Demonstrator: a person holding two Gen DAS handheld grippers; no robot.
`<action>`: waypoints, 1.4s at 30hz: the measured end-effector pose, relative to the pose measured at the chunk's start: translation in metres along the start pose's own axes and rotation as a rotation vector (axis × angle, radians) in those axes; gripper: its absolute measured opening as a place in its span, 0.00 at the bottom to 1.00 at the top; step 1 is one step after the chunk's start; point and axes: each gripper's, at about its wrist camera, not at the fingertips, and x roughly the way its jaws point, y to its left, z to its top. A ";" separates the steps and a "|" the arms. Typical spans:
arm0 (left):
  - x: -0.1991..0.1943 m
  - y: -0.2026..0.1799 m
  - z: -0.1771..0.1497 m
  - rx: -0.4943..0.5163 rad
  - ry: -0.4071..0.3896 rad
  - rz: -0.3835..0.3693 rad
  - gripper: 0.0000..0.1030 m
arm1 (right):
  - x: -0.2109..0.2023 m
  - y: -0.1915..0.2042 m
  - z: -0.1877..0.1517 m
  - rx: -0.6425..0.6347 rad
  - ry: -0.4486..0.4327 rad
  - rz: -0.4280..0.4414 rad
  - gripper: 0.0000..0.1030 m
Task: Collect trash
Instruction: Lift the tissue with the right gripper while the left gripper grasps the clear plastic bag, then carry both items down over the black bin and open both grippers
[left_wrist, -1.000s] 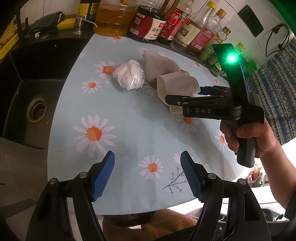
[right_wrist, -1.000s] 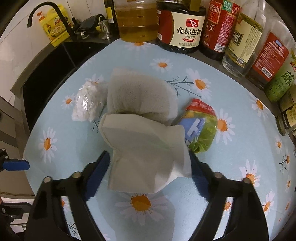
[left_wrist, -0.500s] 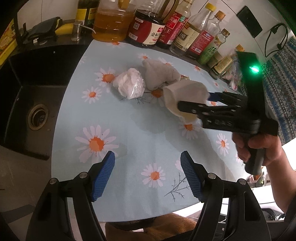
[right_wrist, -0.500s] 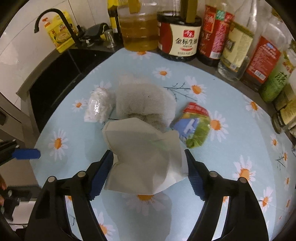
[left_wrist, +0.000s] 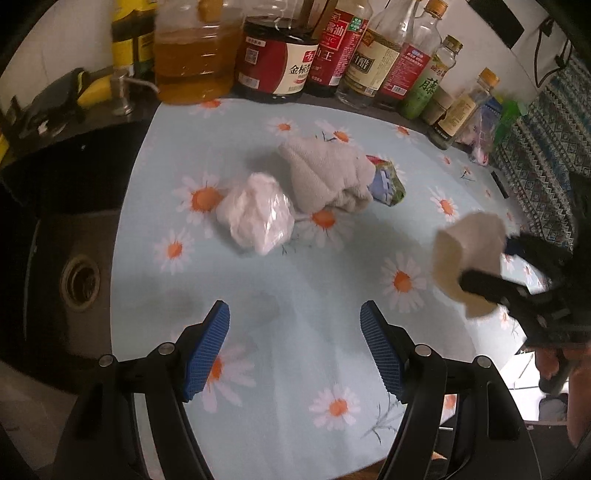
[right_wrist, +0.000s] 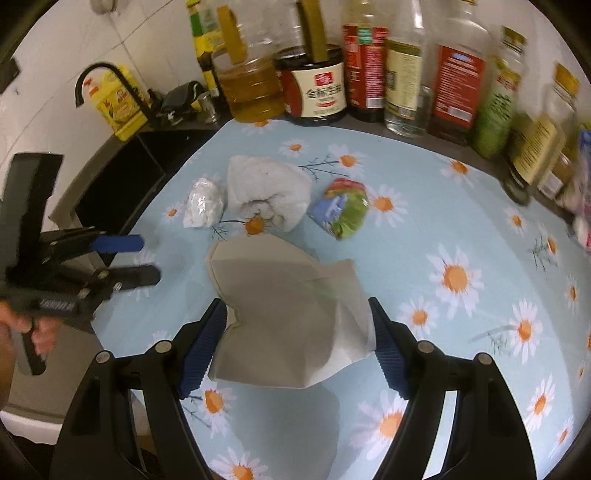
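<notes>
Right wrist view: a creased, pale grey paper bag (right_wrist: 291, 317) was clamped between the blue pads of the right gripper (right_wrist: 295, 343), lifted above the daisy-print tablecloth (right_wrist: 461, 229). The left gripper (left_wrist: 293, 352) was held open and empty. A soy sauce label (right_wrist: 320, 92) was only partly legible; bottle tops were cropped.
</notes>
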 end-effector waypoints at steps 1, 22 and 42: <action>0.002 0.000 0.004 0.007 0.001 0.006 0.69 | -0.003 -0.003 -0.005 0.030 -0.005 0.011 0.73; 0.052 0.012 0.055 0.073 0.042 0.127 0.67 | -0.011 -0.020 -0.063 0.227 -0.012 0.053 0.73; 0.036 0.005 0.044 0.109 0.015 0.129 0.52 | -0.016 -0.014 -0.062 0.211 -0.020 0.052 0.73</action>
